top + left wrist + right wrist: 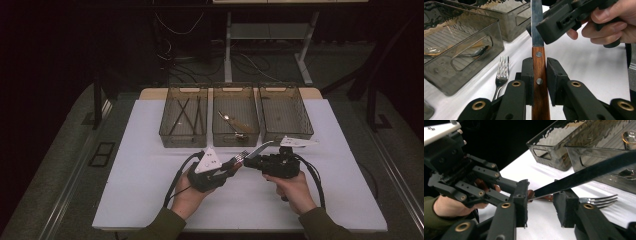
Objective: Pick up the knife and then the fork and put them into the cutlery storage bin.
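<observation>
A knife with a wooden handle (539, 75) and a steel blade (537, 22) is held level above the white table (150, 170). My left gripper (539, 72) is shut on the handle, with both pads pressed against the wood. In the high view the left gripper (234, 165) points right and meets my right gripper (251, 160), which points left. The blade (584, 175) runs between the right gripper's (541, 202) jaws with a gap on each side, so they stand open. A fork (502, 72) lies on the table under the knife.
Three smoky plastic bins stand in a row at the back. The left bin (182, 140) holds dark sticks, the middle bin (235, 140) holds a spoon (231, 121), and the right bin (287, 136) stands beside it. Bare table lies in front and to both sides.
</observation>
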